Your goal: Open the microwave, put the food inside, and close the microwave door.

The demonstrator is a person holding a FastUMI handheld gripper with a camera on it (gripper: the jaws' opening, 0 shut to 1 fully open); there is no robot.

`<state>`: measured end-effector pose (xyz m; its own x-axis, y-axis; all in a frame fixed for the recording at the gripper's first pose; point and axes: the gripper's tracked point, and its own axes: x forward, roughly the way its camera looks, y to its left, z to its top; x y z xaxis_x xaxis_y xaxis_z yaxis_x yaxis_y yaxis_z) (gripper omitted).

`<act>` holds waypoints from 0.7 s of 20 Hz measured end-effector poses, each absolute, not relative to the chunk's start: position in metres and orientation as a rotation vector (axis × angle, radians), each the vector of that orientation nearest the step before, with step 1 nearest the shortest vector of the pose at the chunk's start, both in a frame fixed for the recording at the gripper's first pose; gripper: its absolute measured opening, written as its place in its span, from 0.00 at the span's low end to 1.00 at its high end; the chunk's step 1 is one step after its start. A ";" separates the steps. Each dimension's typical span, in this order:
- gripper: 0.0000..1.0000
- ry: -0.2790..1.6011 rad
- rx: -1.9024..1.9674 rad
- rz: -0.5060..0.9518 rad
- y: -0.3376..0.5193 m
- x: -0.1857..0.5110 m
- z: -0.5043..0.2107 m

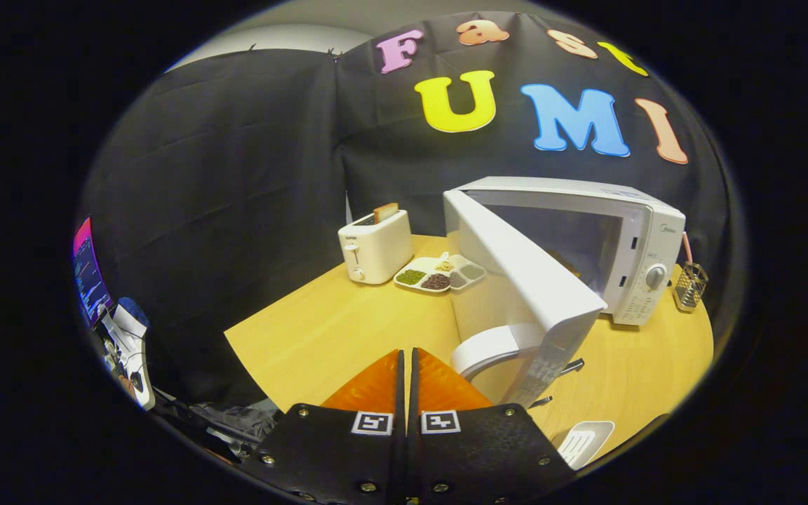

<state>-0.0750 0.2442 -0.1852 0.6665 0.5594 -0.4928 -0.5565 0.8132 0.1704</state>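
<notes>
hand-held gripper [406,365] pinched together, nothing in it, low over the bench [334,330] | microwave [628,238] on the far right side, door [516,280] swung wide open just ahead-right of the fingers | food inside, hard to make out | toaster [374,247] and snack tray [439,275] along far edge

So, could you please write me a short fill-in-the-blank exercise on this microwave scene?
1. The microwave door stands ____.
2. The gripper fingers are pressed ____, gripping nothing.
3. A slice of bread sticks out of the ____.
4. The divided dish lies between the toaster and the ____.

Missing words: open; together; toaster; microwave
</notes>
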 end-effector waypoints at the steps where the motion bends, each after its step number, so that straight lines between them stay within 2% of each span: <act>1: 0.01 0.561 0.011 0.609 0.236 -0.069 -0.186; 14: 0.01 0.559 0.039 0.386 0.146 0.023 -0.189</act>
<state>0.0234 0.1458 -0.1888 0.7781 0.3670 -0.5098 -0.3460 0.9278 0.1399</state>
